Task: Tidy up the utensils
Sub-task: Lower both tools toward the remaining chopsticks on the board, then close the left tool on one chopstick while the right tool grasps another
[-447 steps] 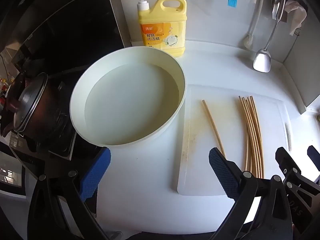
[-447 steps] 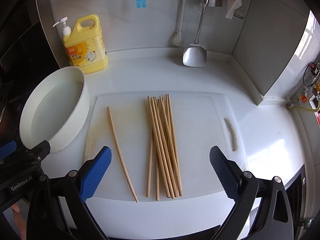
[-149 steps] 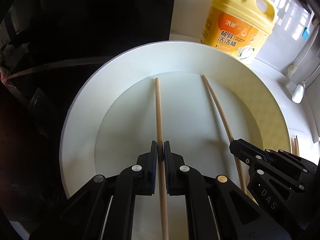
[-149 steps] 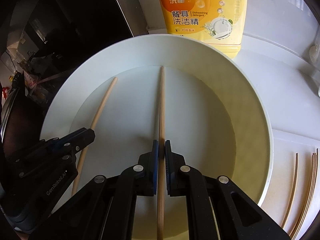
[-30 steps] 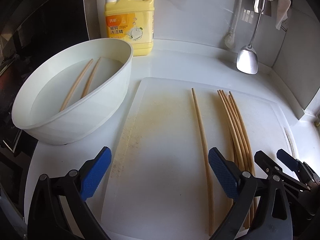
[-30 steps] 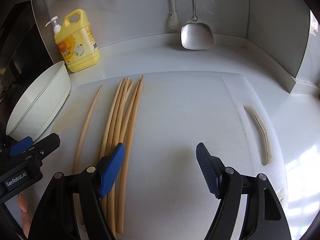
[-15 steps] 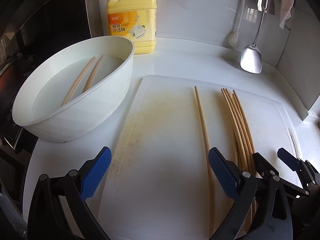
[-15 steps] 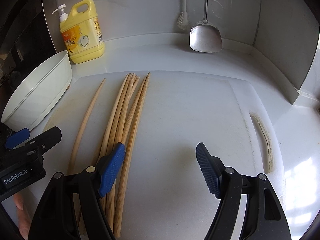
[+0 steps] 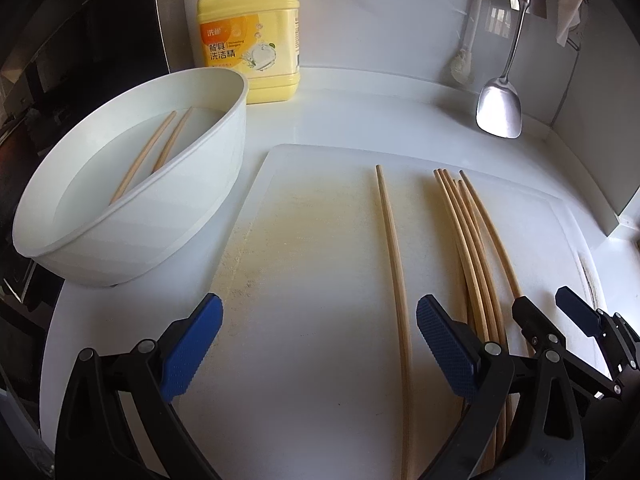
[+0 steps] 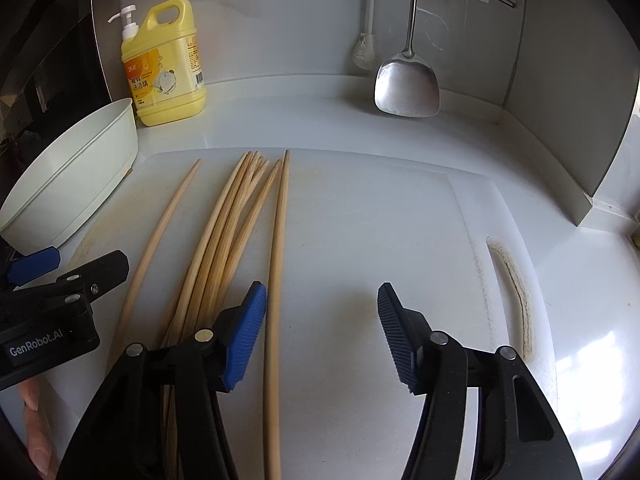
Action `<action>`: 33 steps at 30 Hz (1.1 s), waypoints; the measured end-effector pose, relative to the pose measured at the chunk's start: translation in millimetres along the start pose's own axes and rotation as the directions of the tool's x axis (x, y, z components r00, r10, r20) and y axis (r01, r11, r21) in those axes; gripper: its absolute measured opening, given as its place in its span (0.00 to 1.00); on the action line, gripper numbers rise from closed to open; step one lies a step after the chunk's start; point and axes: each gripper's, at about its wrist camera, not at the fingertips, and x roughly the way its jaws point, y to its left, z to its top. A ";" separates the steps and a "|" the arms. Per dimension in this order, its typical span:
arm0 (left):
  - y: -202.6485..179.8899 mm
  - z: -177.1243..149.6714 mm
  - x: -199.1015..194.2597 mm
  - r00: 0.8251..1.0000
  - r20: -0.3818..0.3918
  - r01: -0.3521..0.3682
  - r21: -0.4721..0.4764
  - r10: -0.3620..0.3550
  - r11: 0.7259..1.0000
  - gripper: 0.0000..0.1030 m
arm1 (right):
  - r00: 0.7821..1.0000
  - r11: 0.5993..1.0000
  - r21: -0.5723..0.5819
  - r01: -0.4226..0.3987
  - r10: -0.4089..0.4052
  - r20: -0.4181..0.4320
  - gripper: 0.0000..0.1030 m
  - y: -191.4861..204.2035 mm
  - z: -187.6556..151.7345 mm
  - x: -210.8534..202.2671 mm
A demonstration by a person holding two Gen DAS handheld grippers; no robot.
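Chopsticks: two in the basin [image 9: 224,152], one lone chopstick [image 9: 394,264] on the board [image 9: 320,320]; both claws released, left claw [image 9: 318,344], right claw [image 10: 322,334].

The white counter [image 9: 360,112] carries a white cutting board [image 9: 320,280] across its middle. At the board's left edge stands a white basin [image 9: 192,208], touching or just beside it. A yellow detergent bottle [image 9: 248,40] stands at the counter's back edge, close behind the basin.
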 end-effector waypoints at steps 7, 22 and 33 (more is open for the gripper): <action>-1.7 1.2 5.3 1.000 -0.013 -0.004 -0.005 0.004 1.000 0.93 | 1.000 1.000 0.010 0.009 -0.009 -0.002 0.53 -9.3 0.2 1.3; -4.6 4.2 20.4 0.999 -0.037 -0.029 0.013 0.030 0.999 0.93 | 1.000 1.000 -0.006 0.012 -0.012 -0.003 0.53 -5.9 4.7 4.1; -11.8 -0.8 13.6 1.000 0.002 0.021 0.020 -0.021 1.000 0.64 | 1.000 0.998 -0.053 -0.015 0.016 0.025 0.35 3.8 3.7 0.9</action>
